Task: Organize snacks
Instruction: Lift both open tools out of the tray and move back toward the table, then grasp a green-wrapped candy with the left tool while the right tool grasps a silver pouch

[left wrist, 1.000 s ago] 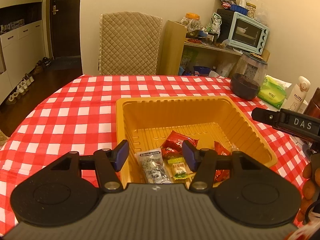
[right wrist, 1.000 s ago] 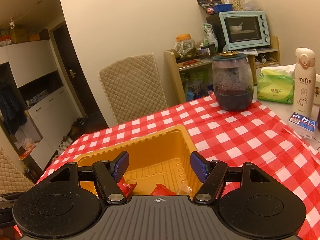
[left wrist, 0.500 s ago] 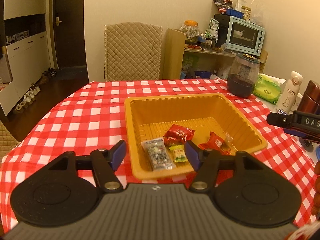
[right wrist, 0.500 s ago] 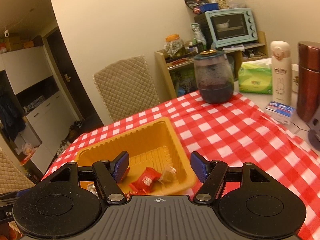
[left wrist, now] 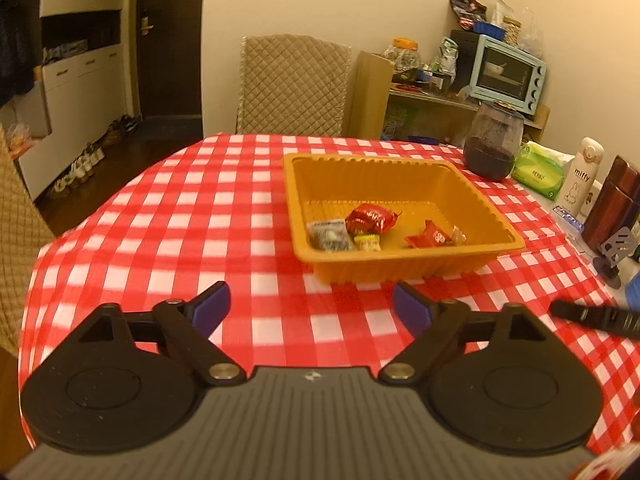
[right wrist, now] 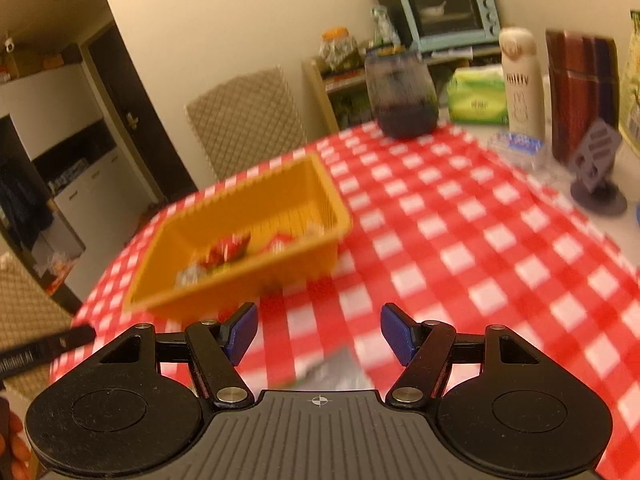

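A yellow tray (left wrist: 400, 268) stands on the red-checked tablecloth (left wrist: 200, 232). In it lie a red wrapper (left wrist: 372, 218), a grey packet (left wrist: 330, 234), a small green candy (left wrist: 368, 243), a red packet (left wrist: 430, 237) and a clear candy (left wrist: 458, 235). My left gripper (left wrist: 310, 308) hangs short of the tray's near wall, its jaws opening with nothing between them. In the blurred right wrist view the tray (right wrist: 304, 256) sits ahead on the left. My right gripper (right wrist: 319, 334) is open and empty. A silvery packet (right wrist: 332, 372) lies on the cloth under it.
At the right edge of the table stand a dark glass jar (left wrist: 494, 148), a green tissue pack (left wrist: 538, 170), a white bottle (left wrist: 578, 178), a brown flask (left wrist: 612, 204) and a grey stand (left wrist: 616, 252). A quilted chair (left wrist: 294, 84) is behind the table.
Both grippers have drawn back from the tray, which now lies farther ahead. The left jaws have spread wider. The silvery packet has come into the right wrist view.
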